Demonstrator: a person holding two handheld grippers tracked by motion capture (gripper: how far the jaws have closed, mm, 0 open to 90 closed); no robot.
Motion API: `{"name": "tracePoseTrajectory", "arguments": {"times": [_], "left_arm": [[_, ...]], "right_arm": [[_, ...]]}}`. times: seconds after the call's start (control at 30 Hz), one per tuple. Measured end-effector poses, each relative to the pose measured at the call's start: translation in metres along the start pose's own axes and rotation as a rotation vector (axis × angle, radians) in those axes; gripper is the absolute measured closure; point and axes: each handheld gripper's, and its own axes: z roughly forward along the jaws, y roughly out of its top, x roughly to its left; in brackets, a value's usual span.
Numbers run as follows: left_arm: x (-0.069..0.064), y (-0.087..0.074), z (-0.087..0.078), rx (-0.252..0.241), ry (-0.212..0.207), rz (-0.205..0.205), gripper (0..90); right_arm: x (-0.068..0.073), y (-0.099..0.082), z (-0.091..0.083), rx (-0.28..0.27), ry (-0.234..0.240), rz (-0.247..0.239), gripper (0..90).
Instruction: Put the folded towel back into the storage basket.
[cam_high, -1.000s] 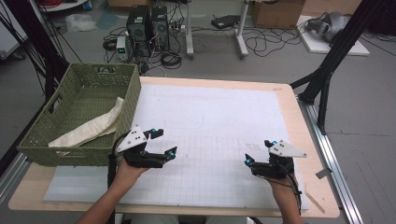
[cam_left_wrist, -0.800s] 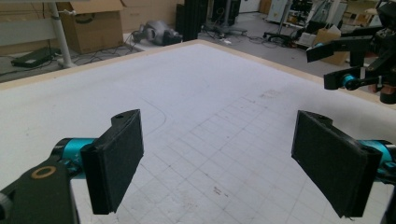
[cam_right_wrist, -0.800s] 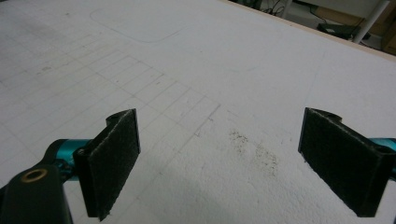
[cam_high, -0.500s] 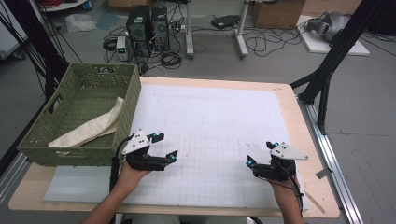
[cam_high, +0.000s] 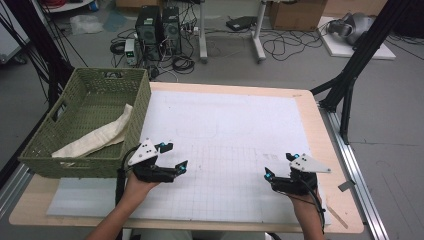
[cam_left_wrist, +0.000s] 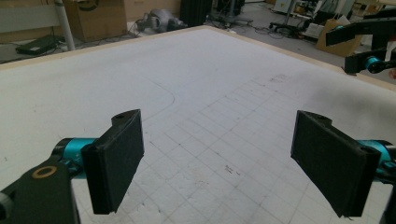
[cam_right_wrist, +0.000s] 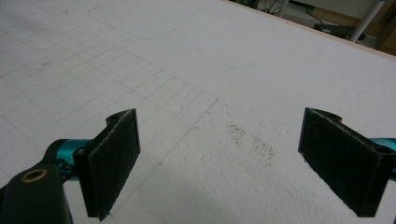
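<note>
My left gripper (cam_high: 176, 156) hovers low over the near left of the white gridded mat (cam_high: 225, 125), just right of the green basket (cam_high: 75, 167). In the left gripper view its pads (cam_left_wrist: 116, 163) stand wide apart with only mat between them, so my left gripper (cam_left_wrist: 219, 163) is open and empty. Low over the near right of the mat, my right gripper (cam_high: 278, 165) is also open. The right gripper view shows my right gripper (cam_right_wrist: 219, 163) with bare mat and a dark speckled smudge (cam_right_wrist: 250, 140) between its pads (cam_right_wrist: 114, 158).
A cream cloth (cam_high: 100, 136) lies inside the woven basket at the table's left edge. The wooden table (cam_high: 334, 165) rims the mat. Behind the table, computer towers (cam_high: 157, 25), cables and black stand legs (cam_high: 350, 75) occupy the floor. The other gripper (cam_left_wrist: 369, 60) appears far off in the left gripper view.
Both hands have drifted slightly toward the near edge of the table. Both grippers' jaws stay open and nothing has been picked up.
</note>
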Motion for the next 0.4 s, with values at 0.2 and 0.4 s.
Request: {"name": "tracePoseTrajectory", "arguments": {"times": [0.2,0.4], "left_arm": [[0.0003,-0.0001,0.0001,0.000,-0.001,0.001,17.6],[-0.0004,-0.0002,0.0005,0.002,-0.001,0.003,17.6]], "right_arm": [[-0.0002,-0.0008,0.0009,0.003,-0.001,-0.002,12.1],[-0.0007,-0.0010,0.0013,0.001,0.003,0.001,12.1]]}}
